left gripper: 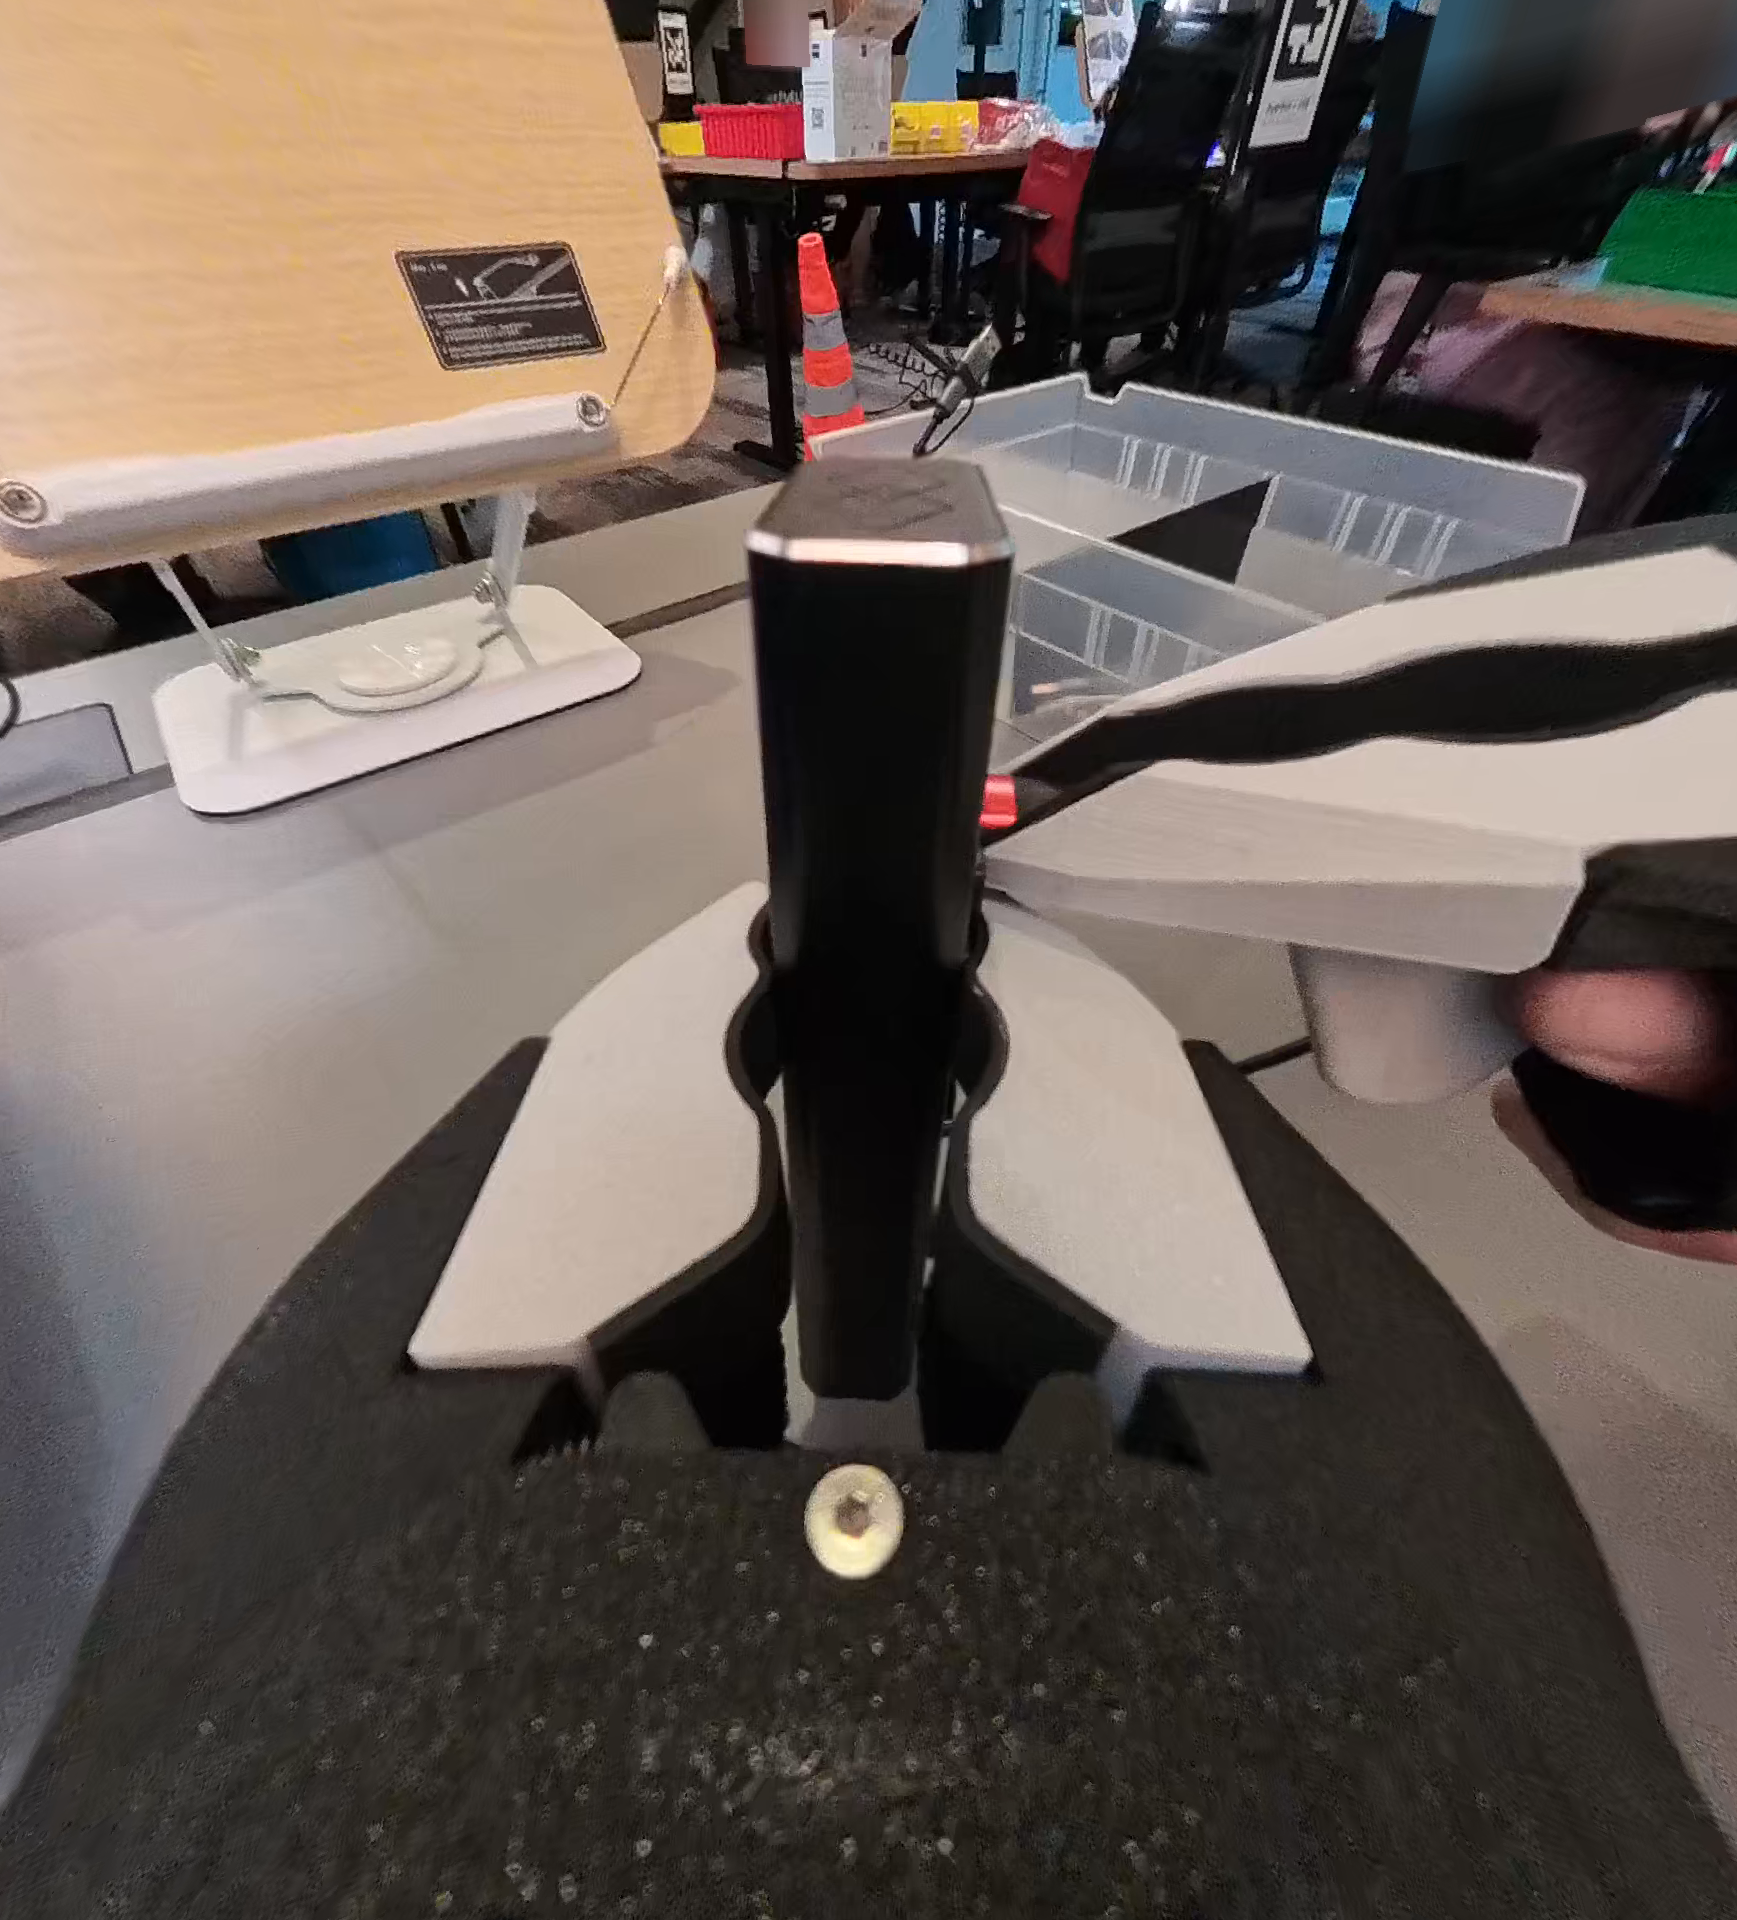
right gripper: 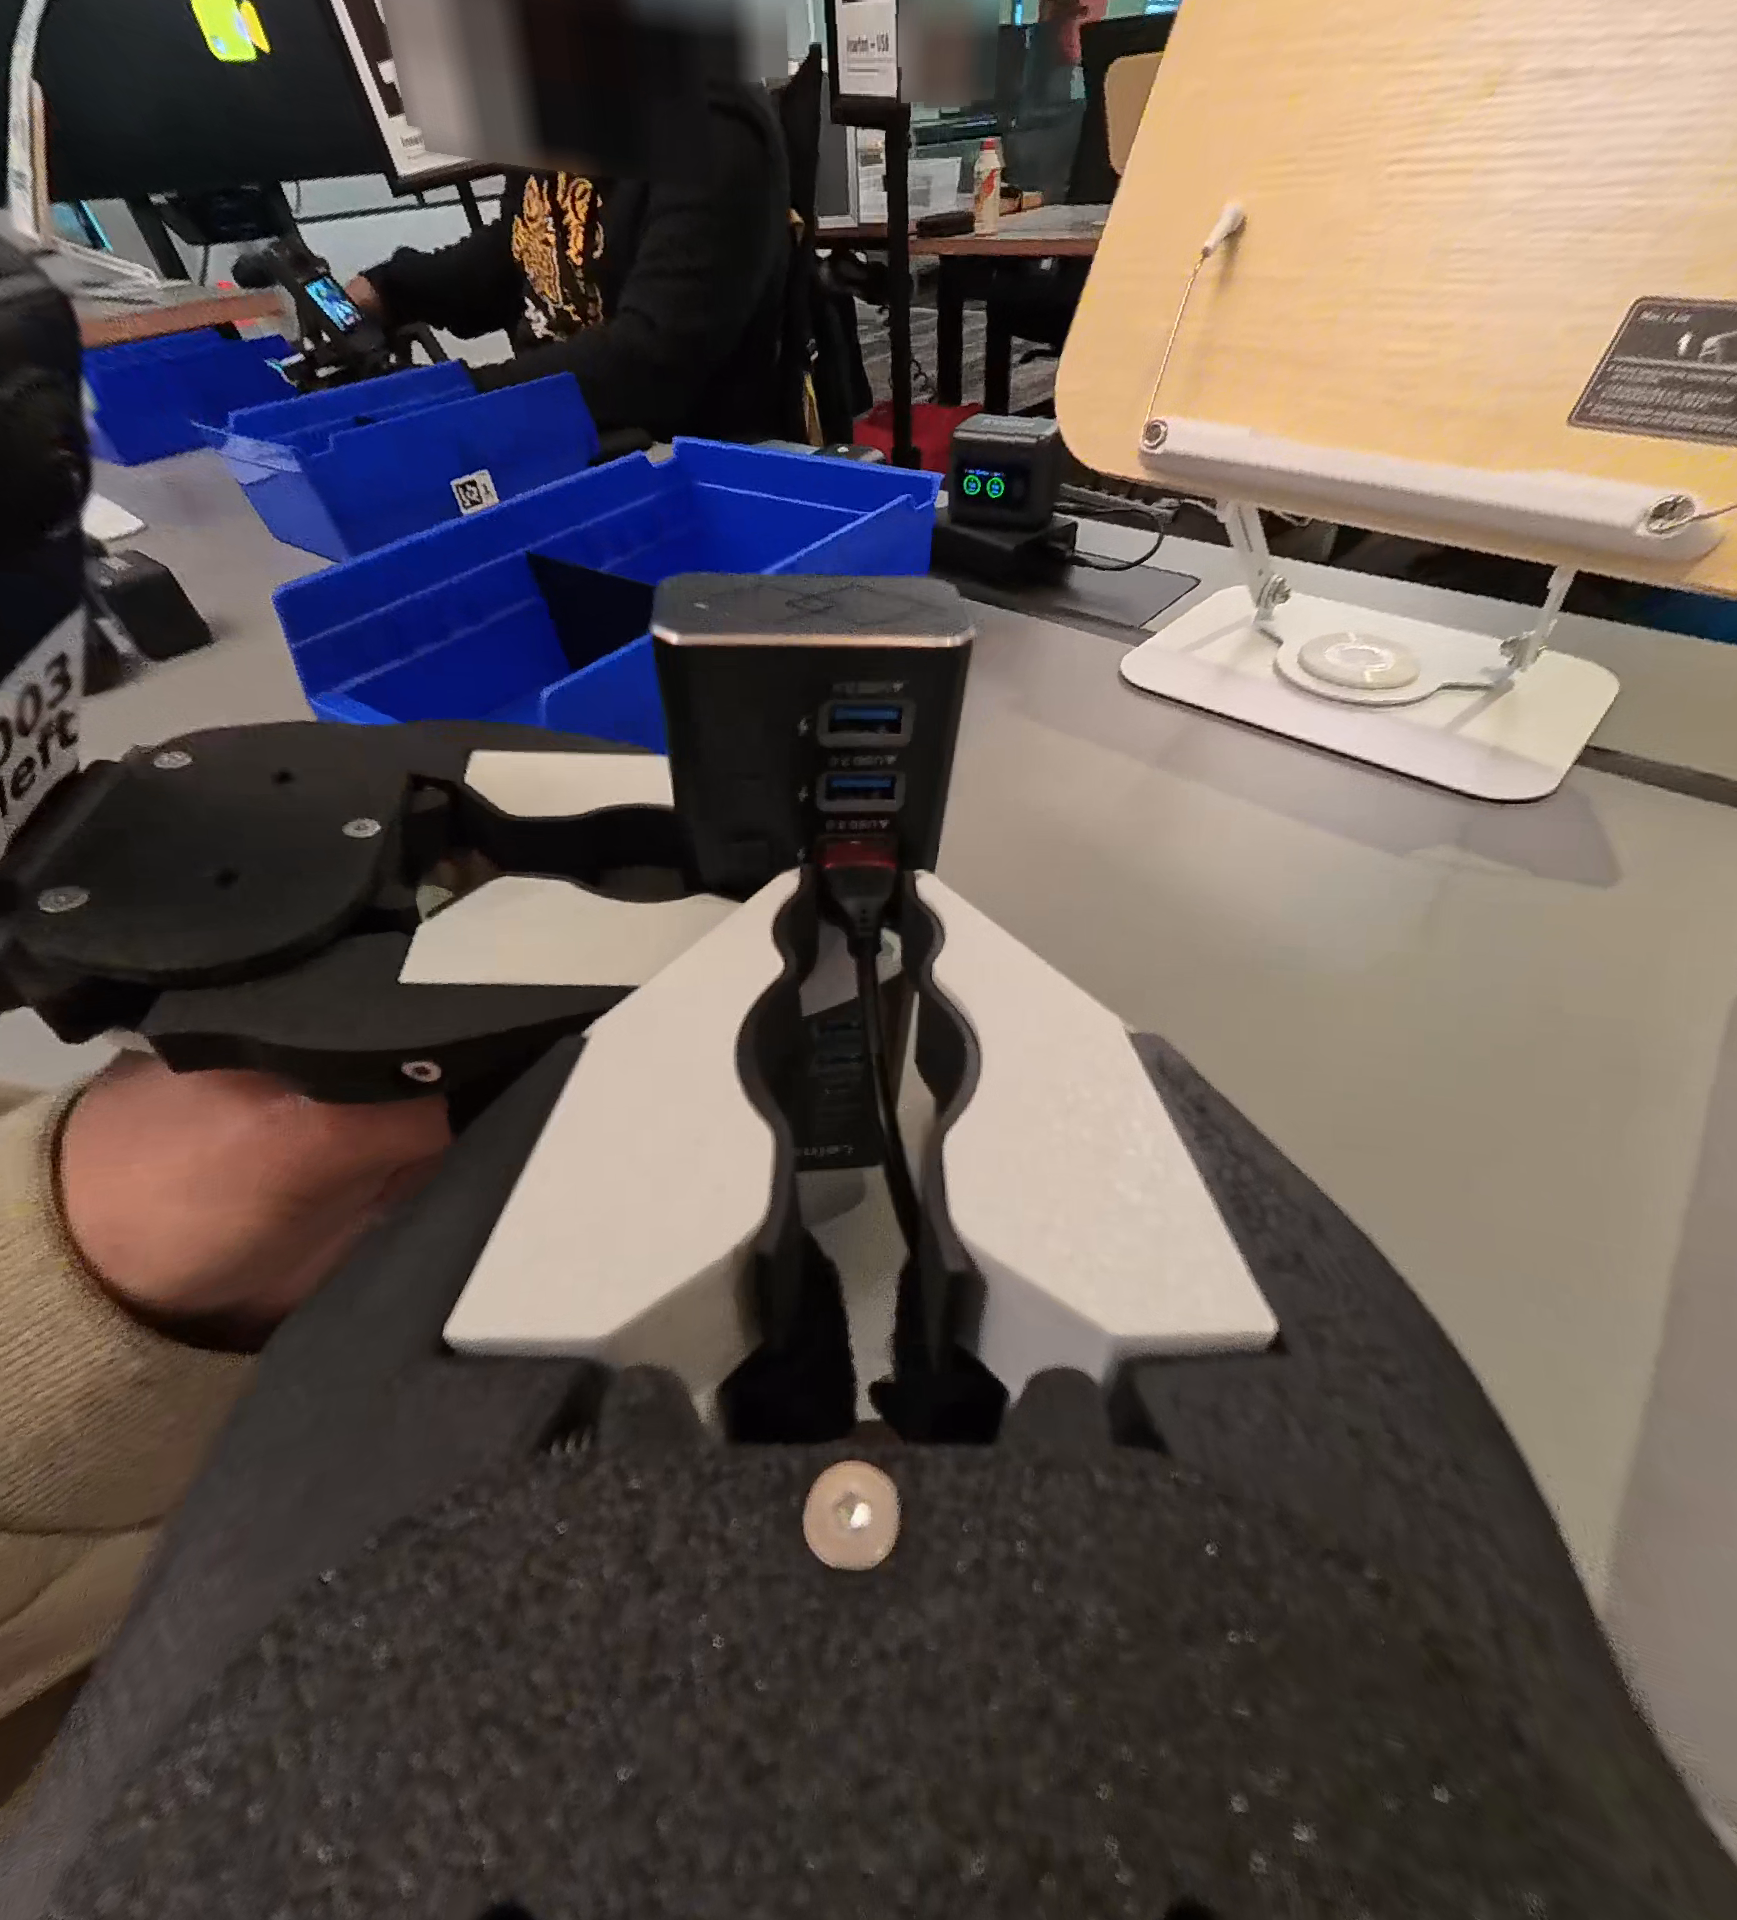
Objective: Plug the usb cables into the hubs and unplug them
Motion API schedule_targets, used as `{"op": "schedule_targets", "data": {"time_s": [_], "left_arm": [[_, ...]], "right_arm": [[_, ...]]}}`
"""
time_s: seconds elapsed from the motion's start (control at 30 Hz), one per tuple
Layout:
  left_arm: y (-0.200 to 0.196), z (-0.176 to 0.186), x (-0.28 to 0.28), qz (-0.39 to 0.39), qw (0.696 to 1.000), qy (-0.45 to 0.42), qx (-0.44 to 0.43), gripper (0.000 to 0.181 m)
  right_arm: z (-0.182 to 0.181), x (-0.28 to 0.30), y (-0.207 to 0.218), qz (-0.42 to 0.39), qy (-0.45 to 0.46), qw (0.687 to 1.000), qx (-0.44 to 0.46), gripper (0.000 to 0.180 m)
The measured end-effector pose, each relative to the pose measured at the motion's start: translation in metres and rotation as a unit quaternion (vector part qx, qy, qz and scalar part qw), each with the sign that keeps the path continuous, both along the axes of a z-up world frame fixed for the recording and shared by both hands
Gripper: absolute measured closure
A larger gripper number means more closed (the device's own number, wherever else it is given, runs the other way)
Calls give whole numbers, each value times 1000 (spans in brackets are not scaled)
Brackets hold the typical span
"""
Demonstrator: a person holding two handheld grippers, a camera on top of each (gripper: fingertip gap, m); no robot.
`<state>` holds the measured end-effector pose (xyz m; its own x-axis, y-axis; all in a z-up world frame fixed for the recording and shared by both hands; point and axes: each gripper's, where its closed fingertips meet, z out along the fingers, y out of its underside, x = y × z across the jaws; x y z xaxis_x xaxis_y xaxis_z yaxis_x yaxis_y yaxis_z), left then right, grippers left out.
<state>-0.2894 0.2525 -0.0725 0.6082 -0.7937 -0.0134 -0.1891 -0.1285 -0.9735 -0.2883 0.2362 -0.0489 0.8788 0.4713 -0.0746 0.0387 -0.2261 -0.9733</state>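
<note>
Meanwhile L gripper (left gripper: pixel 869 935) clamps hub (left gripper: pixel 874 831); R gripper (right gripper: pixel 856 904) pinches plug (right gripper: pixel 856 868); blue bin (right gripper: pixel 490 634) w/ divider.

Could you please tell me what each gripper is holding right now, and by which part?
The left gripper clamps the black USB hub around its body. The right gripper pinches the cable's plug, red-tipped, at the hub's port.

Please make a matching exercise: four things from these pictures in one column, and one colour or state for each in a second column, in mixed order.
Things:
1. hub
2. USB plug
3. bin beside the hub
4. cone

States:
A. orange, standing on the floor
B. blue
C. red-tipped, sitting in the hub's third port from the top
D. black, upright, clamped by the left gripper

Pairs: 1-D, 2-C, 3-B, 4-A
</note>
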Motion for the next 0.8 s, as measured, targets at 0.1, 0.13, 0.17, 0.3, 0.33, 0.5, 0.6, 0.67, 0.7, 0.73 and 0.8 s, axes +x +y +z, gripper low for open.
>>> {"op": "schedule_targets", "data": {"time_s": [0.1, 0.13, 0.17, 0.3, 0.33, 0.5, 0.6, 0.67, 0.7, 0.73, 0.8], "left_arm": [[-1, 2, 0, 5, 1000, 2, 7, 151], [-1, 4, 1, 6, 1000, 4, 10, 151], [-2, 5, 1, 5, 1000, 5, 13, 151], [0, 8, -2, 11, 1000, 9, 25, 151], [16, 7, -19, 56, 998, 3, 10, 151], [19, 58, -44, 74, 993, -23, 86, 152], [-6, 51, -5, 19, 997, -32, 68, 152], [8, 25, -20, 39, 997, -66, -2, 152], [15, 16, -29, 43, 996, -73, -25, 152], [21, 11, -37, 45, 995, -80, -40, 152], [31, 17, -51, 54, 992, -103, -41, 152]], "right_arm": [[2, 1, -2, 3, 20, 1000, -1, 166], [3, 1, -3, 4, 23, 1000, 0, 166], [4, 2, -4, 6, 27, 1000, 1, 166], [8, 4, -9, 9, 28, 1000, 7, 166], [17, 11, -12, -2, 34, 999, 28, 166], [54, 44, -29, 38, 42, 998, 42, 166], [94, 49, -24, 71, 64, 994, 46, 165], [119, 47, -32, 121, 45, 991, 32, 165], [129, 51, -34, 130, 21, 991, 31, 165], [137, 62, -31, 117, -9, 992, 38, 166], [153, 91, -18, 77, -47, 994, 65, 166]]}}
